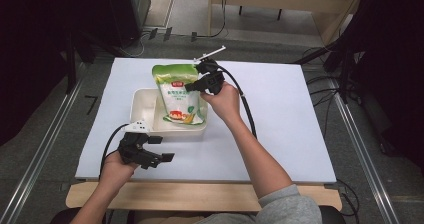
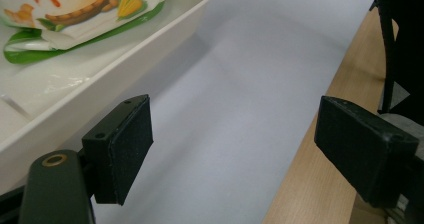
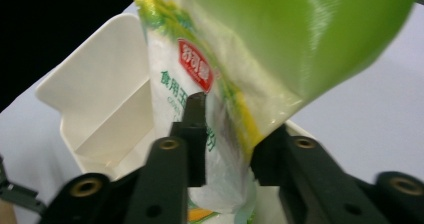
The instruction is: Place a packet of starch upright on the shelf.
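A green and white food pouch [image 1: 178, 93] stands tilted with its lower end in the white tray [image 1: 142, 100], its green top leaning toward the far side. My right gripper [image 1: 194, 87] is shut on the pouch's right edge. In the right gripper view the pouch [image 3: 210, 84] runs up between the two black jaws, with the tray [image 3: 100, 109] behind it. My left gripper [image 1: 162, 149] is open near the table's front edge, just in front of the tray, holding nothing. The left gripper view shows the pouch's printed bottom [image 2: 75, 9] lying in the tray [image 2: 165, 31].
The tray stands on a white sheet [image 1: 280, 119] covering the table, with a wooden strip [image 1: 200, 194] along the front edge. The tray has a divider wall [image 3: 112, 129] inside it. Cables [image 1: 320, 84] and dark equipment stand on the floor around the table.
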Demonstrator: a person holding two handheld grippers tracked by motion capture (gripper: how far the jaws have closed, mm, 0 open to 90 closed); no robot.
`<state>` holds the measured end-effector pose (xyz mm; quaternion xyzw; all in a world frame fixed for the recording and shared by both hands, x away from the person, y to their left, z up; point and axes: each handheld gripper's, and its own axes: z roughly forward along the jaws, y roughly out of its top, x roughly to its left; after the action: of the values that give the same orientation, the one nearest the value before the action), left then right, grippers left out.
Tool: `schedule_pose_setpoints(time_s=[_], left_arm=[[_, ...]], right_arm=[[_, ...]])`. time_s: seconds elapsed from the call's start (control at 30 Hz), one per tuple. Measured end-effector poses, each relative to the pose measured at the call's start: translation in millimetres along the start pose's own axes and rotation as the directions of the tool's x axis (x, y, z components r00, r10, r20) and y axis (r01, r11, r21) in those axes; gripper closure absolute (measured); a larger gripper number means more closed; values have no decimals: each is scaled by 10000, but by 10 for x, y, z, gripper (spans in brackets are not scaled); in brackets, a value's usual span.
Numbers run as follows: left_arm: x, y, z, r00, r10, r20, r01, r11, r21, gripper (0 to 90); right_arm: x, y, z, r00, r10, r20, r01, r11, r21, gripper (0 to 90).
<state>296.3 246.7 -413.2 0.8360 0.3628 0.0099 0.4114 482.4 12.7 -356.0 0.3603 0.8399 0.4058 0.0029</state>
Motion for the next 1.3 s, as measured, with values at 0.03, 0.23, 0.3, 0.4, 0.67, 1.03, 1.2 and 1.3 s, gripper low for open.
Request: schedule_pose_setpoints(time_s=[0.03,0.23,0.3,0.4,0.67,1.03,1.2,1.3], left_arm=[[6,-2,-1,10000,-28,11,28,10000,-31,163],[23,-21,-19,9999,-110,-24,110,9999,-34,163],[21,-30,-35,9999,-139,-57,139,9999,-22,163],[23,-36,-43,9999,-158,-52,157,9999,-51,163],[6,-29,-15,9999,-106,22,106,9999,68,163],[5,-31,-23,9998,-175,-37,175,9998,75,163],[4,-29,-18,9999,-133,-16,133,9999,50,163],[4,-27,-20,9999,-125,-62,125,9999,62,163]], right_arm=[[0,-15,-2,9994,-325,74,326,9994,-97,651],[-70,-62,7,9997,-124,-215,123,9999,-53,522],[-88,-81,-29,9998,-148,-93,147,9999,-89,512],[-126,-107,-109,9999,9,-110,-13,9995,-317,484],[-245,-228,-306,9998,207,-35,-209,9986,-495,479],[-237,-404,-496,10000,-79,26,80,9983,-570,472],[-254,-519,-650,9998,-212,69,216,9980,-601,454],[-264,-599,-730,9996,-255,97,261,9977,-629,452]])
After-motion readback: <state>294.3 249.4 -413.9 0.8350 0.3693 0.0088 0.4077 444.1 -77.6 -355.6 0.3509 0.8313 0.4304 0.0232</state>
